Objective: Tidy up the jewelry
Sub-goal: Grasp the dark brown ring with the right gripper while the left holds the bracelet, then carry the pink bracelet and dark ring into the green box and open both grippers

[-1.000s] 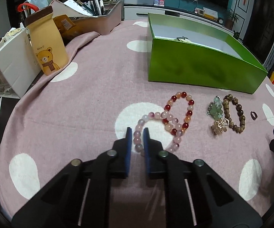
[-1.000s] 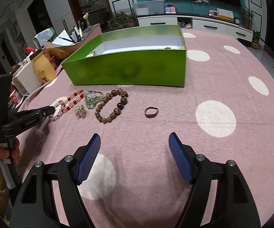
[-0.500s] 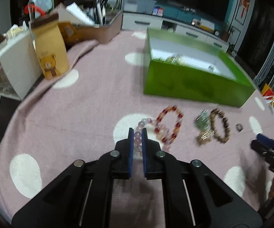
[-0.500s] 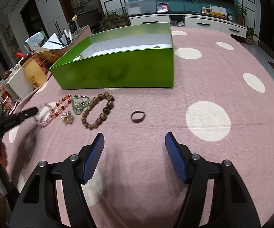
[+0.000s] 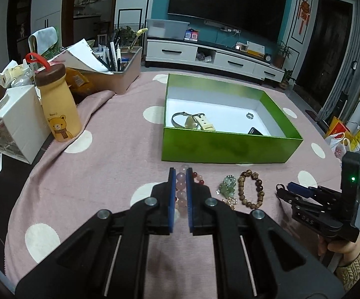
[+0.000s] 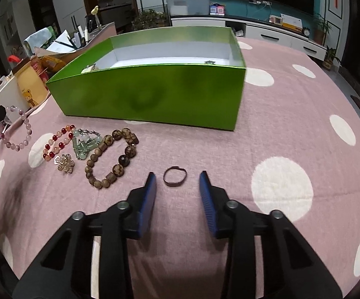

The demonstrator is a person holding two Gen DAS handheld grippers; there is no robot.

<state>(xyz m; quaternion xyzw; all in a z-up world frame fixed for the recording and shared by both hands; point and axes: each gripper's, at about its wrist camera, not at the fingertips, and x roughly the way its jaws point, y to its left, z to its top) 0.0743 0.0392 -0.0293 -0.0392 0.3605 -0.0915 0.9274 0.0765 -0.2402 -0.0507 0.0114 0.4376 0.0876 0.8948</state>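
Since a second ago I have lifted my left tongs point(image 5: 180, 174) off the worktop point(image 5: 120, 154), and the pale pink bead bracelet point(image 6: 17, 134) is coming up with them, clamped between the narrow blue pads; from the right wrist view it is hanging off the tip at the far left, clear of the cloth. My right tongs point(image 6: 178, 182) have moved forward and are now hovering low with the jaws spread wide, one pad on either side of the small dark ring point(image 6: 175, 176), not touching it.

My right hand point(image 5: 339, 246), in a knitted cuff, is gripping the handle at the lower right of the left wrist view, cut off by the frame edge.

Lying in a row on the pink dotted cloth in front of the green box point(image 6: 155, 97) are the red and peach bracelet point(image 6: 57, 140), the green stone piece point(image 6: 85, 144), a small gold charm point(image 6: 65, 163) and the brown wooden bead bracelet point(image 6: 112, 157). Inside the box a watch with a cream strap point(image 5: 194, 122) is resting beside a small ring-like piece that is too tiny to make out.

The yellow bottle point(image 5: 57, 104) is carrying a bear drawing; the small writing above it is unreadable. Letters on the right tool's body are reading "DAS", partly hidden.
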